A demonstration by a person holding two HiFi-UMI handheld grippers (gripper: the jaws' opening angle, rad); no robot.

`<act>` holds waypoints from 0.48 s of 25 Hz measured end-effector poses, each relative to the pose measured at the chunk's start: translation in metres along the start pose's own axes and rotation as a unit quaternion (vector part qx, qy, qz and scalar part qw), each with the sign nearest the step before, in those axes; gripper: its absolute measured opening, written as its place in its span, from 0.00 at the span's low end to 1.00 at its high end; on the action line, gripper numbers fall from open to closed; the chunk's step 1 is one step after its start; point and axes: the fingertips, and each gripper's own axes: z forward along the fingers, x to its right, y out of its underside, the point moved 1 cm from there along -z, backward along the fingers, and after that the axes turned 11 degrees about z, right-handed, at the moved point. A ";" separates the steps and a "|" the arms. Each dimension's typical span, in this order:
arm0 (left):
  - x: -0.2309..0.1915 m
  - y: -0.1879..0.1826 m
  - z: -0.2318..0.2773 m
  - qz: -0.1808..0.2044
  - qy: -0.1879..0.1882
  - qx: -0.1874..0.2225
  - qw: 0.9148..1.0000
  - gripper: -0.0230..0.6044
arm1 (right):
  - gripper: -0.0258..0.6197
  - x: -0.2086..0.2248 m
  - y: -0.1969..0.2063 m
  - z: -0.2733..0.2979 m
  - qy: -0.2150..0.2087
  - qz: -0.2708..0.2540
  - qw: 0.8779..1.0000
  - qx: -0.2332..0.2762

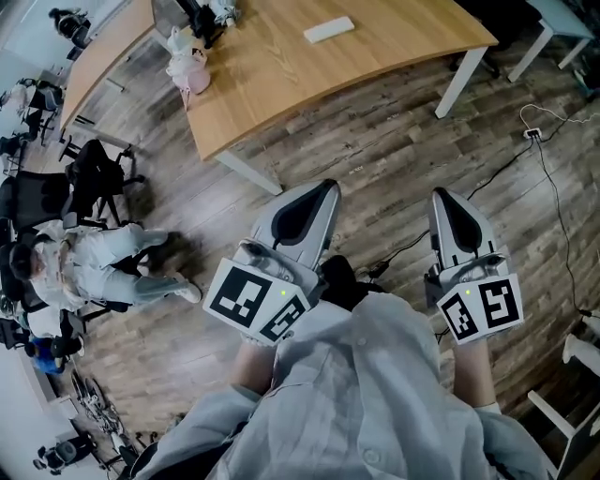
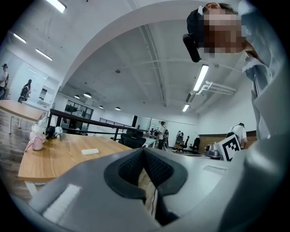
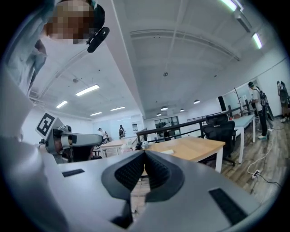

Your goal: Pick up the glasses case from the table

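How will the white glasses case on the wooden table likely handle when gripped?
The glasses case looks flat and boxy, so it probably won't roll or tip. Its crisp edges suggest a stiff shell. Lying low on the table, it may slide if nudged.

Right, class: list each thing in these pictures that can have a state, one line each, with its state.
Left hand-held gripper: shut, empty, over the floor, short of the table.
Right hand-held gripper: shut, empty, over the floor.
Case: lying flat on the table, not held.
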 end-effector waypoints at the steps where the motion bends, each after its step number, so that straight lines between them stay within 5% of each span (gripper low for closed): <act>1: 0.005 0.000 0.003 0.001 0.005 0.001 1.000 0.04 | 0.04 0.004 -0.001 -0.005 0.004 -0.001 1.000 0.002; 12: 0.027 -0.011 0.038 0.014 0.044 0.026 0.999 0.04 | 0.04 0.036 -0.009 -0.026 0.048 0.004 0.998 0.028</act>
